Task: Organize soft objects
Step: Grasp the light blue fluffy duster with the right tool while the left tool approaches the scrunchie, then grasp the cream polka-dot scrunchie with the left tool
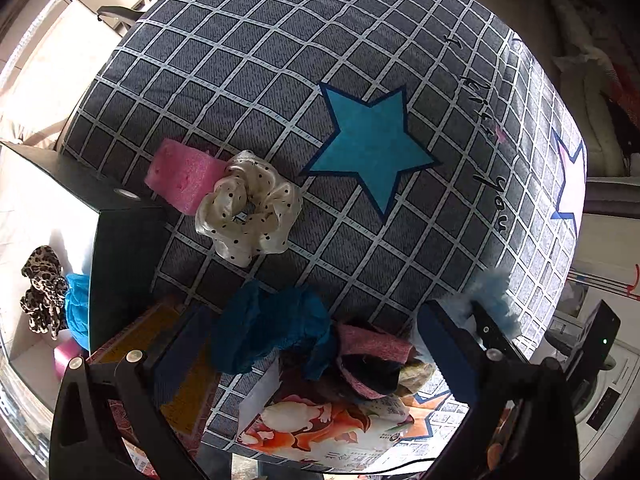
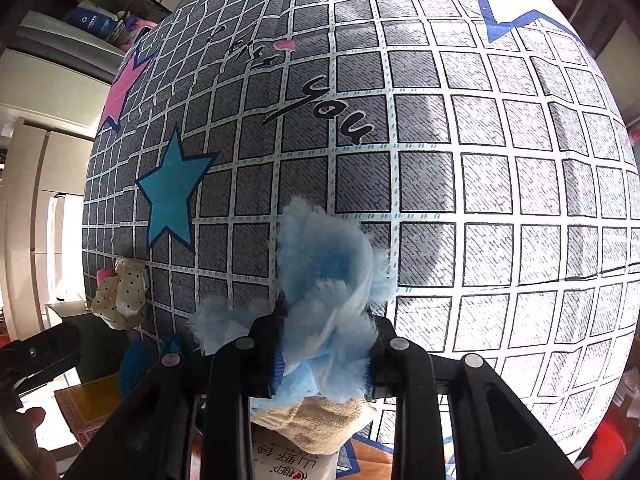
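Observation:
My right gripper (image 2: pixel 322 360) is shut on a fluffy light-blue scrunchie (image 2: pixel 328 280), held just above the checked bedcover (image 2: pixel 500 184). The left wrist view shows that same scrunchie (image 1: pixel 494 292) off to the right. My left gripper (image 1: pixel 316 344) is open and points straight down. Under its gap lies a heap with a teal scrunchie (image 1: pixel 272 328) and a pink knitted band (image 1: pixel 372 344); the pads touch neither. Farther up the cover, a white polka-dot scrunchie (image 1: pixel 248 208) lies against a pink foam block (image 1: pixel 184 176).
A black-walled box (image 1: pixel 124 264) stands left of the bed, holding a leopard-print scrunchie (image 1: pixel 40 288) and a blue one (image 1: pixel 78 304). A printed packet (image 1: pixel 320 424) and a beige cloth (image 2: pixel 320 420) lie at the near edge. A washing machine (image 1: pixel 600 392) is at the right.

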The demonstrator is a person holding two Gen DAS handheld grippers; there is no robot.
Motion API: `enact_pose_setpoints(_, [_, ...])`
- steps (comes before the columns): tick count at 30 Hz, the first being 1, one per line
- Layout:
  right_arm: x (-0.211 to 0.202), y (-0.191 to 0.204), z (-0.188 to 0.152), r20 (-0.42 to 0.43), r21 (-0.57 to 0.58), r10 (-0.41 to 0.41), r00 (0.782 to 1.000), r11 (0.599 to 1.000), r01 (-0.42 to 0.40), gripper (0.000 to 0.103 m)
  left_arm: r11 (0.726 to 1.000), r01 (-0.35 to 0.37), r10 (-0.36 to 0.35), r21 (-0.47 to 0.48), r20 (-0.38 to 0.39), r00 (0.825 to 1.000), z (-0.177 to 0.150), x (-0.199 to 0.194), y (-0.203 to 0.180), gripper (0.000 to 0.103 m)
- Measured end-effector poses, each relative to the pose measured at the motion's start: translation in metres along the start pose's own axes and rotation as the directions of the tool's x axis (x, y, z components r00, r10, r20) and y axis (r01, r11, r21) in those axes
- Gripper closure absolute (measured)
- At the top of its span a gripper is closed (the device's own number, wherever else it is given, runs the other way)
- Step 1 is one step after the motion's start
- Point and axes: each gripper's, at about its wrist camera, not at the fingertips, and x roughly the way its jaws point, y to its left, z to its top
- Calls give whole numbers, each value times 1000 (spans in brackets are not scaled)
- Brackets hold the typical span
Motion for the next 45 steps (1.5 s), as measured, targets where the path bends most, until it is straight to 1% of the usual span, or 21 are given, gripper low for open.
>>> enact_pose_setpoints(3, [-13,-9,-8,6,21,35,999,999,-35,72,989,-65,67,-131,10,998,15,20,4,1])
enact_pose_setpoints(6, [-28,-16,-15,15,21,64,998,998,-65,72,966,-115,111,-231,-27,993,25,40,13,2])
enact_pose_setpoints(8, [-34,-16,-18,20,13,73,997,997,-73,72,953,-114,101,-280,-59,993,30,54,19,4])
enact_pose_setpoints(10, [-42,-21,-22,23,10,82,996,997,-83,72,951,-116,97,-286,-78,992,36,67,21,5])
enact_pose_setpoints(13, [-45,-26,-26,25,20,90,996,996,-91,72,971,-113,108,-209,-34,994,43,73,4,5])
enact_pose_setpoints(14, [-44,-26,-25,25,24,89,996,996,-89,72,984,-91,91,-155,-7,996,44,72,-9,5])
enact_pose_setpoints(16, [-45,-34,-26,27,34,73,997,997,-74,72,1000,-3,3,5,18,1000,44,73,-45,5])
enact_pose_setpoints(17, [-45,-38,-26,30,42,62,998,997,-63,72,994,12,-15,106,25,1000,41,72,-66,5])
enact_pose_setpoints(19, [-45,-49,-23,39,68,27,999,997,-29,72,964,-43,18,264,98,995,28,62,-104,5])
enact_pose_setpoints(21, [-47,-61,-19,48,96,-13,999,995,9,72,942,-83,35,326,150,988,18,52,-120,5])
enact_pose_setpoints(24, [-50,-76,-16,60,124,-55,997,991,47,68,946,-160,109,282,190,976,17,41,-110,5])
enact_pose_setpoints(26, [-49,-82,-15,45,136,-32,998,990,26,29,952,-209,160,225,217,963,22,31,-89,5])
enact_pose_setpoints(27, [-49,-85,-16,43,144,-24,999,989,17,22,952,-233,185,198,234,955,26,27,-78,5])
enact_pose_setpoints(29, [-47,-83,-16,40,140,-26,999,990,20,19,948,-269,225,170,243,944,36,26,-63,5])
enact_pose_setpoints(31, [-40,-79,-17,24,129,-34,999,991,31,19,943,-279,242,182,200,949,47,36,-57,5])
enact_pose_setpoints(35, [-19,-64,-14,-2,70,-110,994,991,110,19,895,-371,327,249,201,923,45,67,-63,5])
enact_pose_setpoints(40, [8,-55,-2,-14,27,-194,981,981,194,19,905,-345,297,247,210,931,43,75,-65,5])
enact_pose_setpoints(41, [12,-51,-1,-3,7,-215,977,977,215,11,911,-335,289,241,205,935,46,75,-65,5])
enact_pose_setpoints(42, [15,-46,-1,8,-17,-232,973,972,232,10,916,-326,283,234,198,938,47,75,-64,4])
enact_pose_setpoints(43, [19,-41,-1,15,-42,-265,964,963,266,9,915,-334,293,227,195,936,47,73,-64,4])
enact_pose_setpoints(45, [26,-34,-2,9,-83,-299,954,951,299,1,907,-369,320,205,235,918,61,61,-58,5])
